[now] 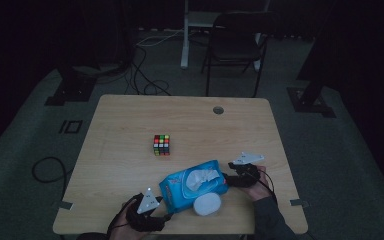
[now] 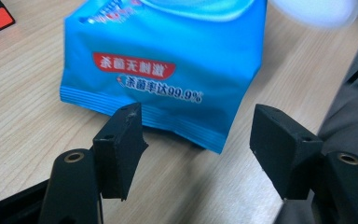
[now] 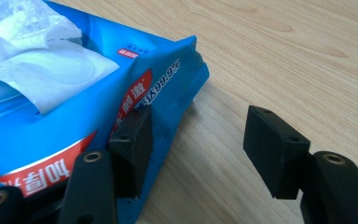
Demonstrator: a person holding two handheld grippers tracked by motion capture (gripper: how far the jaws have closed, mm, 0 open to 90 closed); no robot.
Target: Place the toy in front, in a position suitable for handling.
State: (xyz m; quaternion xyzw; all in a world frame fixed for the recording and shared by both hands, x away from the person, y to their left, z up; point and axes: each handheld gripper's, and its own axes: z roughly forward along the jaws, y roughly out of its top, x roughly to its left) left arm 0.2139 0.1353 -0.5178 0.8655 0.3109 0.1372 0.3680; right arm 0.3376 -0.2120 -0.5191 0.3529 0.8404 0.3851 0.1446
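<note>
your left hand comes in at the lower left of the high view, holding the left gripper just short of the near end of the blue wet-wipes pack. in the left gripper view its jaws stand wide with bare table between them; the pack's crimped edge lies just beyond the tips, apart from them. your right hand reaches in from the lower right, the right gripper at the pack's right end. in the right gripper view one jaw lies against the pack's corner, the other stands clear over wood, so nothing is pinched. a white wipe sticks out of the pack's top. the pack sits low centre, its white lid hanging open at the near side.
</note>
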